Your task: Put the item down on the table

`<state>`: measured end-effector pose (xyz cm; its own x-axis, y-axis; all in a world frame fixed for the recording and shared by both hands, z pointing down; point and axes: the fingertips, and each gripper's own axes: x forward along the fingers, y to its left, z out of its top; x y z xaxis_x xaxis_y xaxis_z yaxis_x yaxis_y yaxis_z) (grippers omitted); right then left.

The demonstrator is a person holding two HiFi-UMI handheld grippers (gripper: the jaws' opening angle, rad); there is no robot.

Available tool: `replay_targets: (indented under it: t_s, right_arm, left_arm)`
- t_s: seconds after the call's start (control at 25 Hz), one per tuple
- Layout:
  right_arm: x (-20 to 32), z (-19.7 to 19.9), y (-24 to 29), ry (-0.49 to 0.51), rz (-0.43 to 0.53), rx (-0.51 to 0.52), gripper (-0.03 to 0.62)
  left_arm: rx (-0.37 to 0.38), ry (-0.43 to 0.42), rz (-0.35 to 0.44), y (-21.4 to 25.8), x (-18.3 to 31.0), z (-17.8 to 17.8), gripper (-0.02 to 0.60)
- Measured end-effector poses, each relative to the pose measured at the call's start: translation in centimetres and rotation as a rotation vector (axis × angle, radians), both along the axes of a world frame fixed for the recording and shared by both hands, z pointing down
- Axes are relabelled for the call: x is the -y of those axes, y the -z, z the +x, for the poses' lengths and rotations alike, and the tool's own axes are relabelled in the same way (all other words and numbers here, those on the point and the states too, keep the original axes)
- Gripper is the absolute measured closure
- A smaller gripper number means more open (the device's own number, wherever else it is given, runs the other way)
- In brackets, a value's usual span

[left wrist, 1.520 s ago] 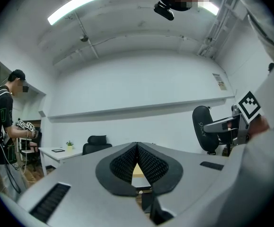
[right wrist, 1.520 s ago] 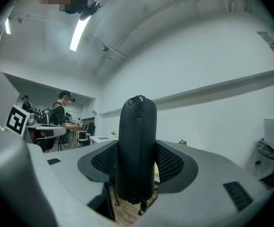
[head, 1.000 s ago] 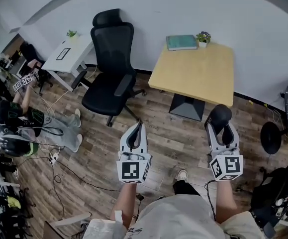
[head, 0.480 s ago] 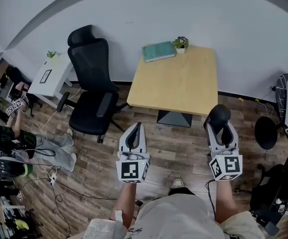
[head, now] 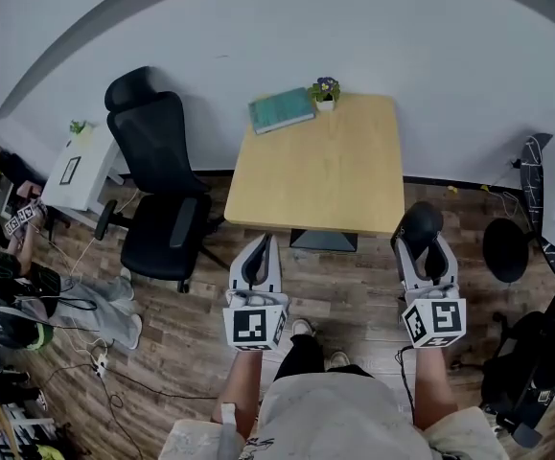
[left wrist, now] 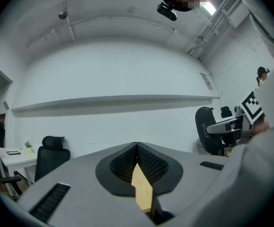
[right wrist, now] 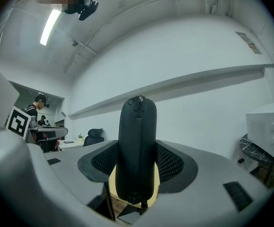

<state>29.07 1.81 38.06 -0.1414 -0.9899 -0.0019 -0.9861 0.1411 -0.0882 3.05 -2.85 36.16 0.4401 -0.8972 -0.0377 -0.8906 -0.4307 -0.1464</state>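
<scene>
- Now, from the head view: over the last second the wooden tabletop [head: 325,175] has drawn in, and its near edge lies just ahead of both tongs.
- The right tongs [head: 423,249] are clenched on a black zipped case [head: 419,223]. The case hangs above the floor just outside the near right corner, so the approach looks almost finished but the put-down is not yet possible.
- Ahead of the tongs the wood is broad and bare. A teal book [head: 282,111] and a small potted plant [head: 326,90] sit at the far edge, well apart, and an office chair [head: 157,199] stands left of the left tongs [head: 264,244].
- Left gripper view: the tongs are pressed together and empty, with a sliver of tabletop showing through the slit.
- Right gripper view: the case stands upright between the pads, with wood behind it. I judge it needs carrying inward, away from the corner.
</scene>
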Motion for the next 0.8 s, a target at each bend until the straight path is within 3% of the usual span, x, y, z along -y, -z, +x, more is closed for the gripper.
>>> replay_targets:
  t_s: [0.4,0.8]
  right_arm:
    - [7.3,-1.5,-0.1,-0.039,-0.006,-0.014,0.341]
    - [16.7,-7.0,0.8,-0.022,-0.007,-0.031,0.341]
  left_arm:
    - [-0.019,-0.047,0.003,-0.5,8.7,-1.0,0.574]
    - [-0.025,-0.035,-0.001,-0.4,17.1,-6.4,0.574]
